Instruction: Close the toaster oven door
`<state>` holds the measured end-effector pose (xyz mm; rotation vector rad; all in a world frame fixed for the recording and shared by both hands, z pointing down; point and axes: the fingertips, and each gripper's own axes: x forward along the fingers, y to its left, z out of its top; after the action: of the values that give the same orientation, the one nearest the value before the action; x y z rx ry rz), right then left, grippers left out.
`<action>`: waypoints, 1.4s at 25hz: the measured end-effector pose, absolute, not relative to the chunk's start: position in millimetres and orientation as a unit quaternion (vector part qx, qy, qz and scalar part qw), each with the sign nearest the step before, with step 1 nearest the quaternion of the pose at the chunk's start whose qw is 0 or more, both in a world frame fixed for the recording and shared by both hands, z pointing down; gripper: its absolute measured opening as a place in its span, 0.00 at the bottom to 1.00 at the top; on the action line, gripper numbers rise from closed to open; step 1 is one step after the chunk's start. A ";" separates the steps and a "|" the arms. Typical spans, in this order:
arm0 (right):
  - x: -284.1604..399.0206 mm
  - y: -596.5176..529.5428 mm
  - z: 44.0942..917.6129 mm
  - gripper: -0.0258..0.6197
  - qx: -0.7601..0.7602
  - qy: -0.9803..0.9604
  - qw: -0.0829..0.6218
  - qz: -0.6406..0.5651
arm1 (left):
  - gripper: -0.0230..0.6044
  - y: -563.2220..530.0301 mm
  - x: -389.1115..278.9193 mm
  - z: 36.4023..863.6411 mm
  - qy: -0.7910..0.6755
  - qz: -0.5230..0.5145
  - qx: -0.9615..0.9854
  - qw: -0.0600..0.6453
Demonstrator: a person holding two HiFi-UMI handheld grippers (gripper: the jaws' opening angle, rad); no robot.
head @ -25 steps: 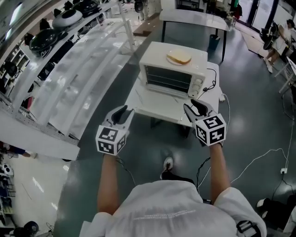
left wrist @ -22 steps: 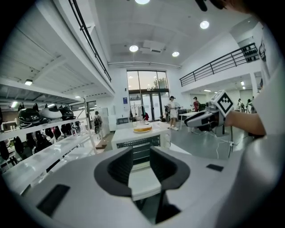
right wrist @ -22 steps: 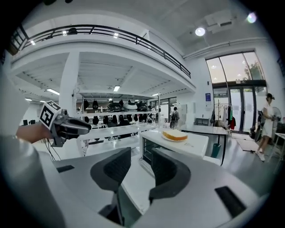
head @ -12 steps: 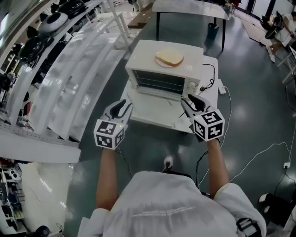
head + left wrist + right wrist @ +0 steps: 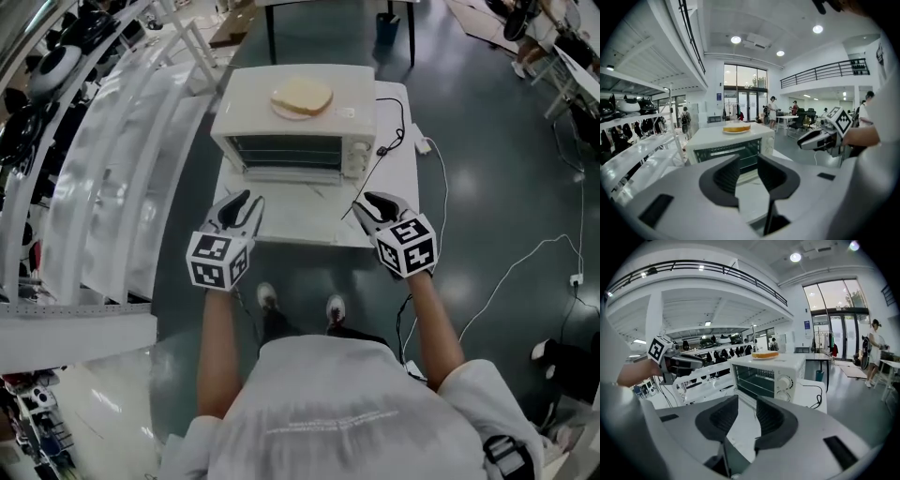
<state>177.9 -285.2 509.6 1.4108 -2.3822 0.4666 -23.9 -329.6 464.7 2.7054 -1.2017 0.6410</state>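
Note:
A white toaster oven (image 5: 291, 117) stands on a small white table (image 5: 398, 178), with a slice of bread on a plate (image 5: 302, 96) on its roof. Its door (image 5: 281, 187) hangs open, folded down flat toward me, and the dark racks inside show. My left gripper (image 5: 242, 208) hovers at the table's front left edge, my right gripper (image 5: 370, 208) at the front right. Both are short of the door and hold nothing. In the left gripper view the oven (image 5: 726, 147) lies beyond the left gripper (image 5: 748, 171). In the right gripper view the oven (image 5: 764, 376) stands past the right gripper (image 5: 746, 411).
A black power cable (image 5: 394, 117) runs over the table's right side and down to the floor. Long white shelving (image 5: 112, 187) stands close on the left. A second table (image 5: 328, 7) stands behind the oven. People stand far back in the hall.
The person has stepped up to the table. The oven now sits centred ahead, and both grippers have come forward to the table's front edge. Neither has closed.

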 end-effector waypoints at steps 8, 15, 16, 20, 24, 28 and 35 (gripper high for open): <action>162.7 -258.8 574.1 0.24 0.533 -0.789 0.202 0.227 | 0.23 -352.4 -15.9 499.3 -0.327 0.217 0.917 0.073; 144.3 -242.5 622.6 0.24 0.573 -0.733 0.221 0.294 | 0.23 -363.7 -25.3 541.5 -0.267 0.239 0.929 0.095; 141.1 -240.1 628.8 0.25 0.577 -0.725 0.222 0.303 | 0.23 -363.6 -28.7 550.1 -0.261 0.245 0.928 0.102; 133.9 -231.8 654.3 0.24 0.592 -0.696 0.219 0.343 | 0.23 -358.4 -39.2 585.5 -0.234 0.267 0.925 0.136; 129.4 -226.5 682.9 0.24 0.598 -0.671 0.212 0.384 | 0.23 -351.1 -47.8 614.8 -0.214 0.287 0.920 0.161; 118.9 -220.8 704.7 0.25 0.584 -0.670 0.230 0.396 | 0.23 -343.6 -54.3 634.5 -0.215 0.297 0.914 0.176; 107.5 -230.6 736.7 0.25 0.572 -0.676 0.228 0.405 | 0.23 -323.1 -66.3 654.4 -0.226 0.309 0.904 0.189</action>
<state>107.5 -230.6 736.7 1.5762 -1.8614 1.1152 -66.3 -323.1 654.4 2.5422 -0.6355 0.8679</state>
